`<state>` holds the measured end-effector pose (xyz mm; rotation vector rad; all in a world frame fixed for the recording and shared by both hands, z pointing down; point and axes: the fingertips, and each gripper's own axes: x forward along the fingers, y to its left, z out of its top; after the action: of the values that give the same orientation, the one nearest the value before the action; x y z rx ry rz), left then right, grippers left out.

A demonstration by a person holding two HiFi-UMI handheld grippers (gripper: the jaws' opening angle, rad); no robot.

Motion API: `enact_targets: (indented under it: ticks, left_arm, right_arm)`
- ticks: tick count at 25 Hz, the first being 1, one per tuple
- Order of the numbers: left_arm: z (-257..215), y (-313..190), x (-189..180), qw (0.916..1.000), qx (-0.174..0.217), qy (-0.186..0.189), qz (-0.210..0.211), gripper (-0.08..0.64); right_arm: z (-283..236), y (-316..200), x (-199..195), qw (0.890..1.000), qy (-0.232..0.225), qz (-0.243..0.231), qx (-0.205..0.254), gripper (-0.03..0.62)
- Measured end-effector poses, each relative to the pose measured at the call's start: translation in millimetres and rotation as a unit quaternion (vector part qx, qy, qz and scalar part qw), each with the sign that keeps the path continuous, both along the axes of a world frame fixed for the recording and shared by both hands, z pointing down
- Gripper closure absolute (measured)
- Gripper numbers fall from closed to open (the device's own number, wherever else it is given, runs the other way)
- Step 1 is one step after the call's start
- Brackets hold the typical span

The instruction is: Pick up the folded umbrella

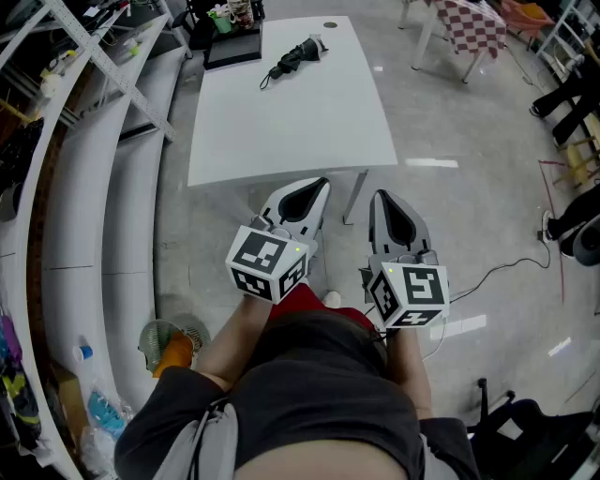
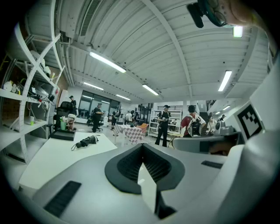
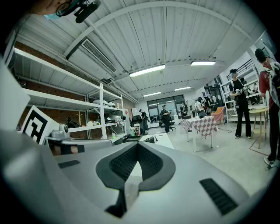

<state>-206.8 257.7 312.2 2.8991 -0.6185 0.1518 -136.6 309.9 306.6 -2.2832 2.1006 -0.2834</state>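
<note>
I find my left tongs (image 1: 322, 184) closed together, nothing between them. My right tongs (image 1: 379, 197) are likewise closed and empty. Both sit side by side just off the near edge of the white counter (image 1: 300, 122). The folded umbrella (image 1: 293, 59) lies at its far end, well apart.

At twelve o'clock, the black folded fabric umbrella (image 1: 295, 58) contrasts with the plain white rectangular table (image 1: 291, 131). The pale grey plastic left gripper (image 1: 322, 184) and right gripper (image 1: 379, 195) have black ribbed pads and black-and-white square-patterned marker cubes (image 1: 267, 262). At one o'clock is a red-and-white checked tablecloth (image 1: 473, 26). The glossy floor (image 1: 469, 216) is grey.
</note>
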Motion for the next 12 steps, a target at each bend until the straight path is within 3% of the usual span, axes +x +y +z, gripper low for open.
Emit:
enact_targets:
  ticks: [12]
  left_arm:
    - [10.2, 5.7, 11.2, 0.9999, -0.006, -0.010, 0.005, 0.546]
  right_arm:
    - [14.1, 6.8, 17.2, 0.999, -0.025, 0.019, -0.018, 0.574]
